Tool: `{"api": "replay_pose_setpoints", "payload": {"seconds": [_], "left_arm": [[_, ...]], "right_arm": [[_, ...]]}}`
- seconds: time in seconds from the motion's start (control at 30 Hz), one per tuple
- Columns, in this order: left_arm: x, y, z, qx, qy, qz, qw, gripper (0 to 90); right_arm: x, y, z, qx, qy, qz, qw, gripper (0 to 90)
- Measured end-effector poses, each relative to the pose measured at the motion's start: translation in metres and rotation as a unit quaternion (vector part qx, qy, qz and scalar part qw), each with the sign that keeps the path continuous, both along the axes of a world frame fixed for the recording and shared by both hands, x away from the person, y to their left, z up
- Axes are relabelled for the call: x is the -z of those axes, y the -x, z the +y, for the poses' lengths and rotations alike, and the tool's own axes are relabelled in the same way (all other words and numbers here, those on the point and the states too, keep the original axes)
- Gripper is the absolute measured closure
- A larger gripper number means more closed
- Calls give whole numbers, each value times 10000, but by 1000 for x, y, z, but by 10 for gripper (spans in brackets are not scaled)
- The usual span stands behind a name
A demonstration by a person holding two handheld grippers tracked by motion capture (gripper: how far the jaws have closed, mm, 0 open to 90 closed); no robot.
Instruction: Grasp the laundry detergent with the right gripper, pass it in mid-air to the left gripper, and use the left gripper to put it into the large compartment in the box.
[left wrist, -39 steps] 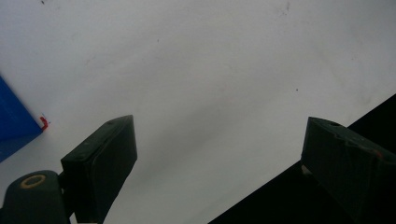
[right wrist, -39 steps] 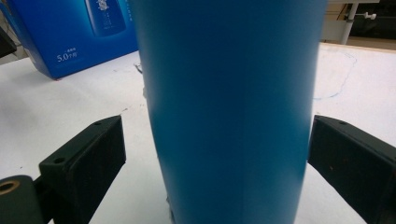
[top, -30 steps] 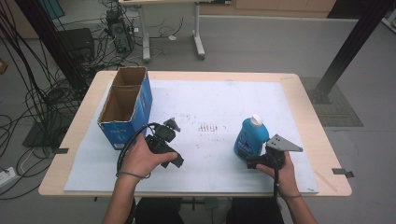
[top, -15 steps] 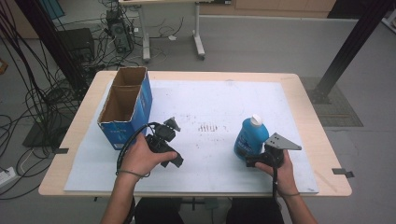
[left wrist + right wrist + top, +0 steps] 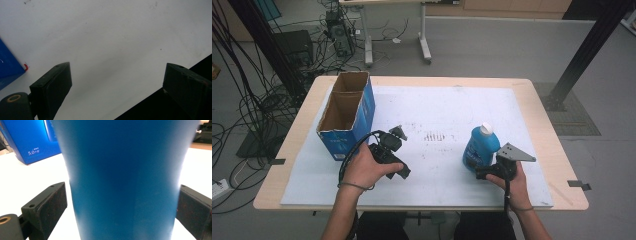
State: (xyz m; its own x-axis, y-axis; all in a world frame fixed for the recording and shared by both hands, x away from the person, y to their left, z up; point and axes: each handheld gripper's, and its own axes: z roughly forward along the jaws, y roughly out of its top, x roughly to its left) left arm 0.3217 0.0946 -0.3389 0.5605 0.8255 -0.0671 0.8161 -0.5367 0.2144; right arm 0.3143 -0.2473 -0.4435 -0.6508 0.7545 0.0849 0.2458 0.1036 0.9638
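Observation:
A blue bottle (image 5: 479, 147) with a white cap stands upright on the white mat at the right. My right gripper (image 5: 477, 169) sits low behind its base, jaws spread to either side. In the right gripper view the bottle (image 5: 122, 170) stands between the two pads (image 5: 47, 205), with a thin gap at the left one, so the gripper (image 5: 122, 187) is open around it. My left gripper (image 5: 399, 132) rests at centre left beside the box. Its jaws have just been opening, and the left gripper (image 5: 117, 67) has only white mat between its fingers.
A blue cardboard box (image 5: 344, 117) with its top open stands at the mat's left, close to my left gripper; its corner (image 5: 7, 67) shows beside the left jaw. The wooden table rim (image 5: 557, 165) runs around the mat. Cables and desk legs lie on the floor beyond.

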Motion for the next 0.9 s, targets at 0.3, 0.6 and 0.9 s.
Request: {"api": "replay_pose_setpoints", "payload": {"seconds": [0.3, 0.6, 0.9], "left_arm": [[0, 0, -1, -13, -11, 12, 10000, 91], [0, 0, -2, -16, -9, 52, 10000, 90], [-1, 1, -3, -6, -5, 41, 10000, 90]], "right_arm": [[0, 1, -1, 7, -15, -6, 10000, 43], [-1, 1, -1, 7, -19, -10, 10000, 44], [0, 1, -1, -9, -13, -18, 10000, 44]]}}
